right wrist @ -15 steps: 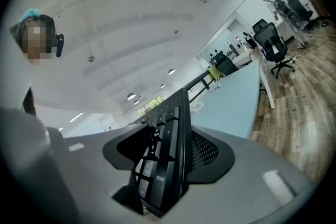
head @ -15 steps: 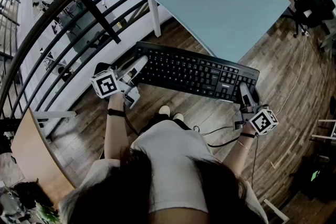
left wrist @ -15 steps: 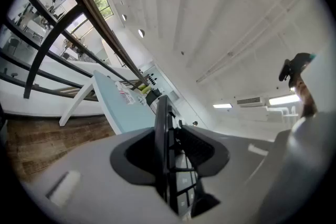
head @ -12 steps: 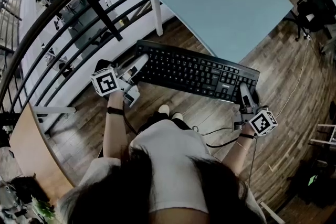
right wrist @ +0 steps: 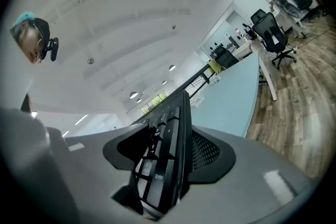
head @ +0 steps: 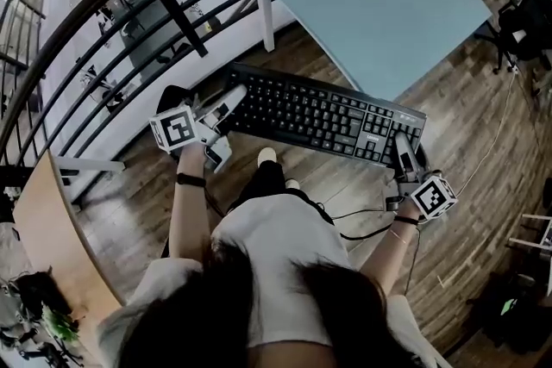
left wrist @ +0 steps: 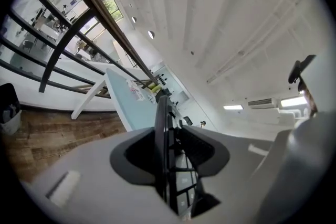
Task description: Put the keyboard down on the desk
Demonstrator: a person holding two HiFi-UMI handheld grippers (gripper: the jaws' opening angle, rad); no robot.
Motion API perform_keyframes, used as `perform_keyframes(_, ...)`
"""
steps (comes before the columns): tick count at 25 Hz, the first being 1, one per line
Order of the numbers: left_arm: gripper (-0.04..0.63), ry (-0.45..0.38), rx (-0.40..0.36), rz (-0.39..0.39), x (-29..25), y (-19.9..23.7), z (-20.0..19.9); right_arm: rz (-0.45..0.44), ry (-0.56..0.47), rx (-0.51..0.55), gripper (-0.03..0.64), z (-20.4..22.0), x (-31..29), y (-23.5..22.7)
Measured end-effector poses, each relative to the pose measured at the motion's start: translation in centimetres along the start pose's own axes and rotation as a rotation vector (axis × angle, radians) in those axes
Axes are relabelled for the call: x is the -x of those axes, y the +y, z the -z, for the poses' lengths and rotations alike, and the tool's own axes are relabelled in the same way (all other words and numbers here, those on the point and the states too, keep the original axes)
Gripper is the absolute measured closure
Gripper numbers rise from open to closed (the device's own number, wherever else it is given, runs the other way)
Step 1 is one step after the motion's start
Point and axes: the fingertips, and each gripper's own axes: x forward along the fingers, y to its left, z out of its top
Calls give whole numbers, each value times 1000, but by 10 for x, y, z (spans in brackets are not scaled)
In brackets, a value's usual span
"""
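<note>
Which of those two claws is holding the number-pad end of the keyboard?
The right gripper: its jaws pinch the keyboard at the end bearing the Enter key and number pad. The left gripper clamps the opposite end.

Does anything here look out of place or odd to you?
Only the keyboard: it hangs in the air above the wooden floor, just short of the pale blue desk, pinched at its ends by the left gripper and right gripper. Nothing looks spilled or broken.

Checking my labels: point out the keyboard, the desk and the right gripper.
keyboard (head: 323, 115): head view, middle of its keys.
desk (head: 388, 13): head view, bare pale-blue top.
right gripper (head: 403, 146): head view, between its fingertips, on the keyboard's end.
</note>
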Motion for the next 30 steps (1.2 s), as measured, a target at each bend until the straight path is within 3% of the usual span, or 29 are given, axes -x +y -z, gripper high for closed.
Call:
perform_keyframes(7, 428, 13, 17, 14, -10, 9, 6, 32, -16, 7, 396, 4, 4, -9)
perform_keyframes(14, 428, -16, -66, 103, -8, -8, -12, 54, -43, 23, 396, -2, 11, 2)
perform_keyframes(21, 426, -20, -85, 80, -4, -15, -15, 8, -30, 22, 396, -6, 7, 11)
perform_keyframes(30, 426, -14, -97, 52, -5, -11, -16, 38, -36, 19, 396, -5, 12, 5)
